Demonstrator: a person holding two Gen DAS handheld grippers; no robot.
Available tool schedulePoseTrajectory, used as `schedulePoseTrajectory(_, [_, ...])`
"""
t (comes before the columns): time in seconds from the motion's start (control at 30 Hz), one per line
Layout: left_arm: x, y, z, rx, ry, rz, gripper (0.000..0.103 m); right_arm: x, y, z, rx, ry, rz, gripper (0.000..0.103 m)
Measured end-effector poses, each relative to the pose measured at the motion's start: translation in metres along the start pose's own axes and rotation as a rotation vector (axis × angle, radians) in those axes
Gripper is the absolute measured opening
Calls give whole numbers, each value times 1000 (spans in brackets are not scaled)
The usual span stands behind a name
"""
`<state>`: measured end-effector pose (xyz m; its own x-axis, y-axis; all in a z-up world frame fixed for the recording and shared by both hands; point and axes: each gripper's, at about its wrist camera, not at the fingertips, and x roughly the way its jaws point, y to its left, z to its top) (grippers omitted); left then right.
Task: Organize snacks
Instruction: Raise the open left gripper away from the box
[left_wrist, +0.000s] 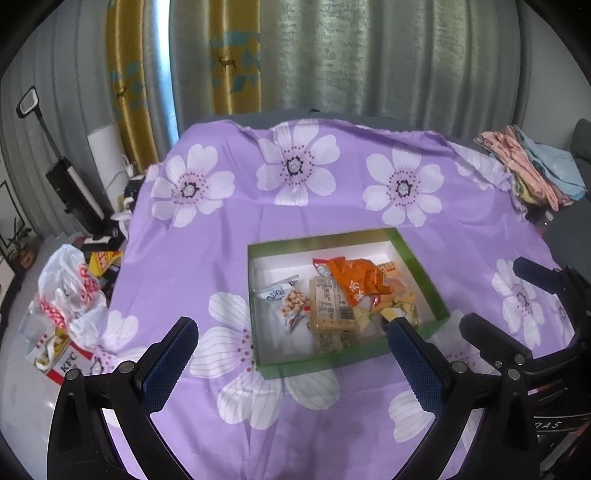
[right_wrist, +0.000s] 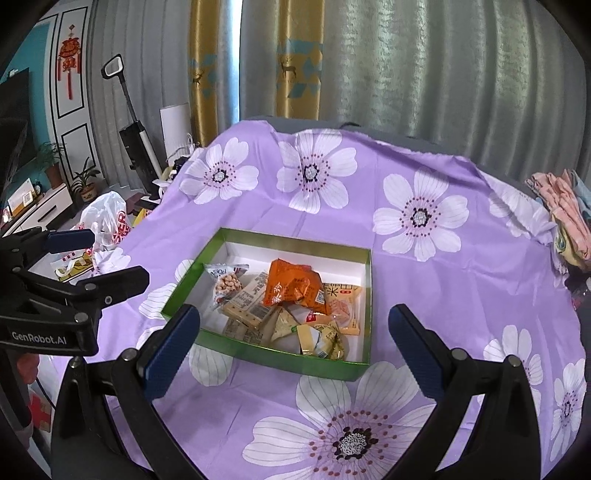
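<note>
Left gripper (left_wrist: 291, 354): released, its jaws stand wide apart and hold nothing; it hovers at the lower centre of the left wrist view, before the box.
Right gripper (right_wrist: 291, 343): also spread wide and empty, above the near wall of the box.
Green box (right_wrist: 258, 349): sits in the middle of the purple flowered cloth (right_wrist: 443, 295); all the snacks lie inside it.
Orange bag (right_wrist: 291, 286): lies on top of the pile, crumpled.
Peanut packet (right_wrist: 227, 282): at the left side of the pile, partly free.
Step in hand: probably the snacks are already gathered, or one more sorting pick is coming; it cannot be told.
Advice: for a pick, the top orange bag should go first, gripped at one edge, so that the yellow packets (right_wrist: 321, 338) under it are not dragged.
</note>
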<state>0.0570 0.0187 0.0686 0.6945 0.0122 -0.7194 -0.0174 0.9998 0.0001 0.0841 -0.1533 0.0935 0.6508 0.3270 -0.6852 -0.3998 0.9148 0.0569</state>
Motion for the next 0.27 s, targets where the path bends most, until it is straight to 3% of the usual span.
schedulePoseTrajectory(0.27, [-16,4,8,-17,-29,49,102,-25,1,13,-3,-33,23,102])
